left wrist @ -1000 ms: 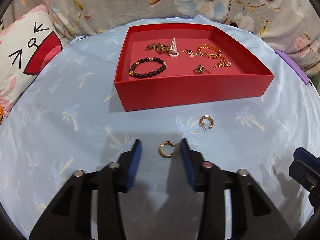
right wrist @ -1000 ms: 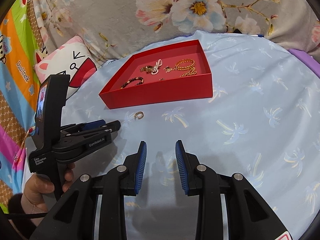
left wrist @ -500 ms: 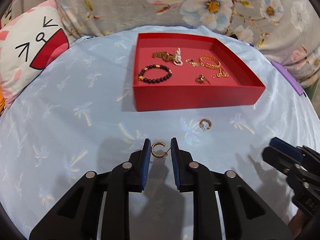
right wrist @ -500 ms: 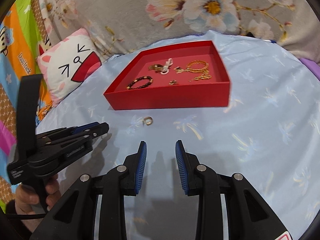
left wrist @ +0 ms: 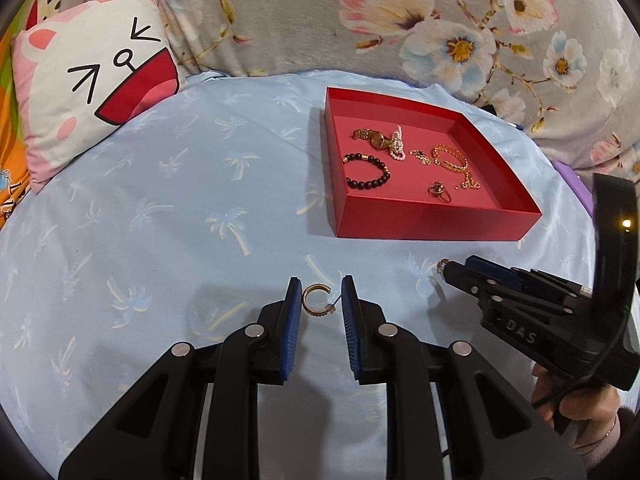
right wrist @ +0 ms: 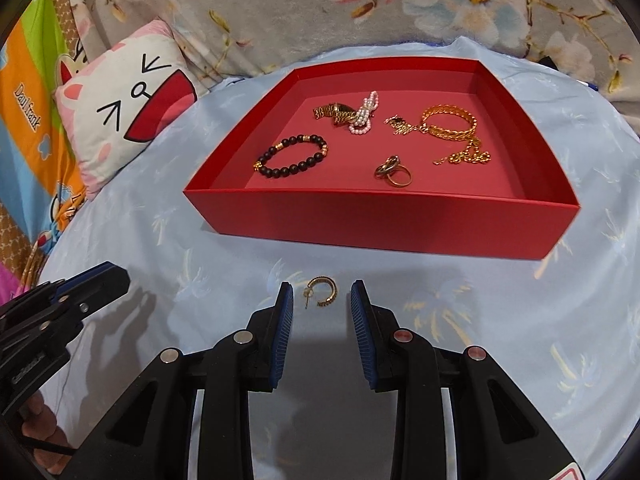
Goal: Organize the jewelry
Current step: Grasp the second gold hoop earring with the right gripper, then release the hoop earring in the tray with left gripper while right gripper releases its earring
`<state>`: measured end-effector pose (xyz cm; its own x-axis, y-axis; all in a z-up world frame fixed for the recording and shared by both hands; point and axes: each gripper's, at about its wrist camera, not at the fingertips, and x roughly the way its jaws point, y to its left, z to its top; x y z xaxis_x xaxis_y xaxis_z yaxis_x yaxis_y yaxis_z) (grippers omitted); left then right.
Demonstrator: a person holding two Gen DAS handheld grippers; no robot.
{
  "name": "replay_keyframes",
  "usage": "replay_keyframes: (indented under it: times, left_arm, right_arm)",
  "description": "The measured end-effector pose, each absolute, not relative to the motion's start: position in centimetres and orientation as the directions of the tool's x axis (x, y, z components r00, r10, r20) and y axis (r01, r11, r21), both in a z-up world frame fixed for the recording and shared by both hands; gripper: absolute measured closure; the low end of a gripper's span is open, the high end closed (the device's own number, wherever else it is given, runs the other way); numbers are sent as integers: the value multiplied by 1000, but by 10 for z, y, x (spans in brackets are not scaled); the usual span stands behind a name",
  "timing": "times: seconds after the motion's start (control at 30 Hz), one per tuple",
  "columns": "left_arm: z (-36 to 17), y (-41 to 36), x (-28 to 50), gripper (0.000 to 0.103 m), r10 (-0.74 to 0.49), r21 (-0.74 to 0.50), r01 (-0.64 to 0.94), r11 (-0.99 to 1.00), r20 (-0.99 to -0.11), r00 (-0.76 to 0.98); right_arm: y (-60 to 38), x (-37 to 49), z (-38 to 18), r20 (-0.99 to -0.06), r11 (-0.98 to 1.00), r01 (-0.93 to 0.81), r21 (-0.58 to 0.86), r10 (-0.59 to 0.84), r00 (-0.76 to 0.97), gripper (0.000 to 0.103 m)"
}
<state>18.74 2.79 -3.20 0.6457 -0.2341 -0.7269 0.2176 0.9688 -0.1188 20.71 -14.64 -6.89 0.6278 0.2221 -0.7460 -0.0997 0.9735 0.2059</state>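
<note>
2 hoop earrings point(left wrist: 315, 300) point(right wrist: 322, 291), 1 btwn each tool's blue pads.

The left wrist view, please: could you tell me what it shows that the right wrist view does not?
Only the left wrist view shows the hoop earring lying between the open jaws of the left gripper. Only the right wrist view shows the second earring whole, between the open jaws of the right gripper; the left view catches just a glimpse of it. Both show the red tray, black bead bracelet and cat pillow.
</note>
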Motion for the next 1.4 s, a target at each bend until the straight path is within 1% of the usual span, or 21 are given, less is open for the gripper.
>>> replay_keyframes:
  times: [0.13, 0.2, 0.33, 0.63, 0.87, 1.13, 1.23, 1.4]
  left_arm:
    - [-34, 30, 189, 83, -237, -124, 217, 968, -730, 641]
    - [-35, 30, 189, 83, -239, -127, 217, 968, -731, 639]
    - [-36, 28, 189, 83, -244, -130, 222, 966, -732, 636]
    - [-34, 22, 186, 83, -262, -136, 241, 961, -730, 631]
    - [-23, 11, 178, 83, -298, -152, 277, 949, -721, 626]
    - [4, -4, 172, 83, -350, -169, 329, 929, -691, 632]
    - [19, -11, 176, 83, -368, -171, 349, 921, -674, 641]
    - [46, -33, 191, 83, -375, -131, 385, 913, -637, 673]
  right_arm:
    - [-141, 211, -70, -751, 980, -100, 172, 196, 631, 73]
    - [-138, 212, -71, -753, 984, -100, 146, 175, 635, 76]
    - [-135, 212, -71, -753, 989, -102, 109, 149, 641, 86]
    - [-141, 202, -67, -739, 986, -105, 130, 167, 653, 86]
    - [-151, 169, -42, -688, 983, -106, 149, 180, 703, 87]
    - [-185, 130, 4, -605, 981, -61, 184, 162, 780, 87]
    - [-199, 126, 26, -569, 981, -53, 185, 151, 809, 87]
    - [-214, 136, 50, -530, 981, -45, 189, 141, 836, 87]
